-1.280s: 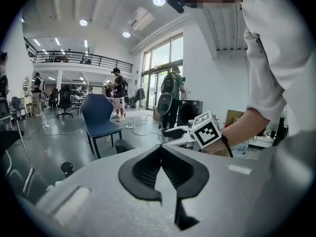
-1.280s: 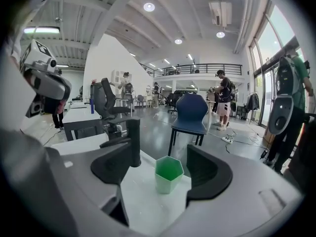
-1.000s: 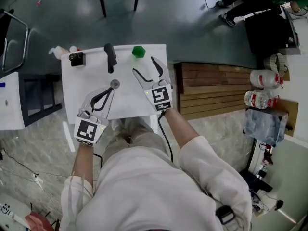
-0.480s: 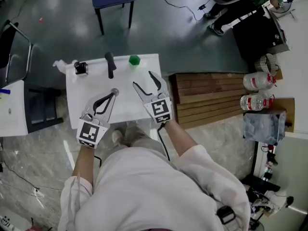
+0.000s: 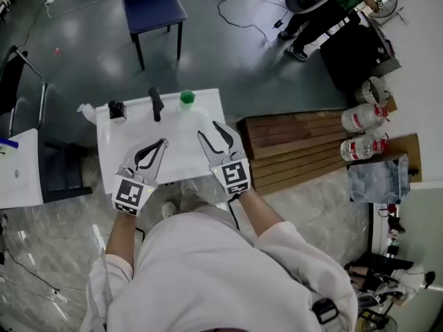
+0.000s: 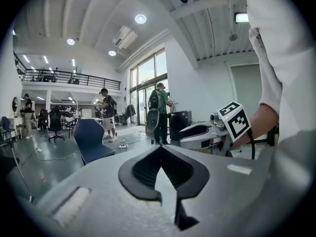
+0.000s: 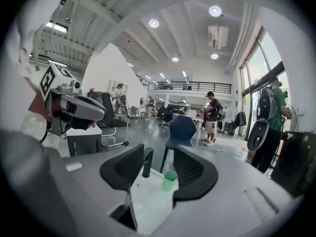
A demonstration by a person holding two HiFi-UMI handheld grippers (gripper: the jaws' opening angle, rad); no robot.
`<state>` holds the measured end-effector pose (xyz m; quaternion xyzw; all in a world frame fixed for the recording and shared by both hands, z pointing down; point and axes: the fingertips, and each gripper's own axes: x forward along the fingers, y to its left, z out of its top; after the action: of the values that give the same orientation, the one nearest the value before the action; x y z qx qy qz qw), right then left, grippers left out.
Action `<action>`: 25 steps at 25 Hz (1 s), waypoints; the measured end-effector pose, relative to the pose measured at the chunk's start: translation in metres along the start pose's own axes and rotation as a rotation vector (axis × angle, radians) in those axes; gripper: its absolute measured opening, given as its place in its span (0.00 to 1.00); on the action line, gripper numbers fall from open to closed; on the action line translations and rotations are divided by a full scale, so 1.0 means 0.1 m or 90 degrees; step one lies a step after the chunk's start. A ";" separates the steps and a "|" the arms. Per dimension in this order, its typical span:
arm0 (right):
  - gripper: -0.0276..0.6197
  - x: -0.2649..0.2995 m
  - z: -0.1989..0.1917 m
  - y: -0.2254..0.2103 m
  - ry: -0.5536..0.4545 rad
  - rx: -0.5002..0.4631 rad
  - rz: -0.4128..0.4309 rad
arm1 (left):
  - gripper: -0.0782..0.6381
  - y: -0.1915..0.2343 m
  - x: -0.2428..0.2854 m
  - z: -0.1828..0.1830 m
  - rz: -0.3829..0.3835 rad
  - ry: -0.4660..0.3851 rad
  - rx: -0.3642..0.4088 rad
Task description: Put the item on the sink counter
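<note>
A small green cup (image 5: pixel 186 97) stands at the far edge of the white sink counter (image 5: pixel 180 156), beside a black faucet (image 5: pixel 156 103). The right gripper view shows the same cup (image 7: pixel 170 180) and faucet (image 7: pixel 147 162) ahead, beyond the jaws. My right gripper (image 5: pixel 212 133) hovers over the counter's right part; its jaws are closing with nothing between them. Over the counter's left part my left gripper (image 5: pixel 162 144) has its tips together and holds nothing. The left gripper view looks off into the hall, with the left gripper (image 6: pixel 159 148) empty and the right gripper (image 6: pixel 207 132) at its side.
A small black object (image 5: pixel 116 109) sits at the counter's far left corner. A blue chair (image 5: pixel 147 5) stands beyond the counter, a wooden pallet (image 5: pixel 291 151) to its right with water bottles (image 5: pixel 360 120) past it. A white cabinet (image 5: pixel 17 168) is on the left. People stand far off.
Both grippers have drawn back from the far edge toward the counter's near side. The right jaws have narrowed. The camera has lifted away and shows more floor.
</note>
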<state>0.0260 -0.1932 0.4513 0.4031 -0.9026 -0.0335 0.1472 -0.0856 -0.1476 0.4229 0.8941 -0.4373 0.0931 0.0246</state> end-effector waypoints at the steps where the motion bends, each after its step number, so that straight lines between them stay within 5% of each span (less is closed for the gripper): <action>1: 0.33 -0.05 0.01 -0.01 -0.002 0.000 -0.004 | 0.12 -0.01 -0.01 0.01 -0.001 -0.002 0.002; 13: 0.05 -0.49 0.09 -0.05 -0.009 0.010 -0.037 | 0.12 0.01 -0.12 0.11 0.004 -0.012 0.012; 25: 0.05 -0.54 0.18 -0.05 -0.011 0.014 -0.034 | 0.12 0.06 -0.10 0.15 -0.001 -0.015 0.014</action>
<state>0.0585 -0.1581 0.4207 0.4287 -0.8930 -0.0309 0.1336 -0.0942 -0.1459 0.4062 0.8956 -0.4362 0.0873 0.0098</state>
